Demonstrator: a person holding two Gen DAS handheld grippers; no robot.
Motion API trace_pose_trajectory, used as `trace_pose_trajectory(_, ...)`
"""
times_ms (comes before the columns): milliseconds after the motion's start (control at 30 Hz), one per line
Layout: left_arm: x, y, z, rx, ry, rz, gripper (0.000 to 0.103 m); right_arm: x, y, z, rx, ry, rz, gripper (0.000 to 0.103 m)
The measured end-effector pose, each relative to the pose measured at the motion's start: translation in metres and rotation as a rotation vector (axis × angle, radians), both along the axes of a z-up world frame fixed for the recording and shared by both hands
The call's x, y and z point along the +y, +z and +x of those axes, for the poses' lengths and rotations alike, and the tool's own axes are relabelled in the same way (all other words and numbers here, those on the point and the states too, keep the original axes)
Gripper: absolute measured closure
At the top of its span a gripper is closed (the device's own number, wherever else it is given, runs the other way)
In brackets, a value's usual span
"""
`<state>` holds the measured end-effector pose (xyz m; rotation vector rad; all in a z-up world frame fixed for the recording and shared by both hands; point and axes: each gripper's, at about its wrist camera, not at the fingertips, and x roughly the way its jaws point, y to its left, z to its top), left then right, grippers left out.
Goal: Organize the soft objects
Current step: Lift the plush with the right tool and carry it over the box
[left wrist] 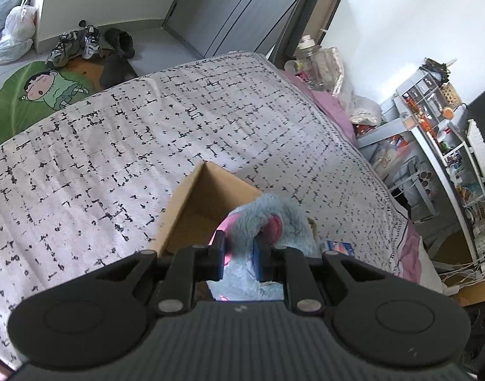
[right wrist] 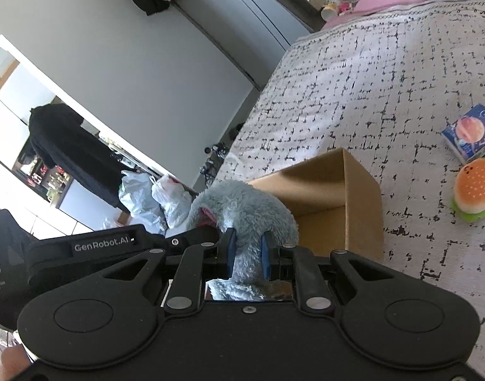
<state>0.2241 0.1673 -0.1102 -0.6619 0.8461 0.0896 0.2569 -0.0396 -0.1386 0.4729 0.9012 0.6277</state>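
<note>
**Both grippers clamped on one fuzzy blue plush, right over the box**

Closest to the lens, the left gripper [left wrist: 239,255] has its blue pads pinched into a shaggy light-blue plush toy [left wrist: 274,219], so it's clenched on fur, not loose. Same story on the other side: the right gripper [right wrist: 248,252] squeezes a fluffy limb of the same plush toy [right wrist: 242,209]. So that's one toy, two grippers on it. The fur is long and matted-looking, pale blue-grey, with a pink patch showing on a rounded bit and more pink down by the left pads.

The toy hangs just above and in front of an open cardboard box [right wrist: 337,190] sitting on the bed cover [left wrist: 147,127], white with black dashed checks. What I can see of the box's inside is bare brown cardboard; the bottom is partly hidden by the plush.

Count on the bed: one box, one burger-shaped squishy toy [right wrist: 474,189], one small blue packet [right wrist: 469,133] just beside the burger.
</note>
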Motion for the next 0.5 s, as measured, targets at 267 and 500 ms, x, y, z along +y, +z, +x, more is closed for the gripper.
trace_pose_trajectory(267,0.009,-0.019,0.019,0.052,-0.025,0.002,0.087,0.013,-0.015,0.012,0.034,-0.001,-0.055,0.086)
trace_pose_trajectory(500,0.01,-0.025,0.03,0.099,-0.032,0.043,0.086,0.023,-0.024,0.016,0.059,0.018,-0.089,0.086)
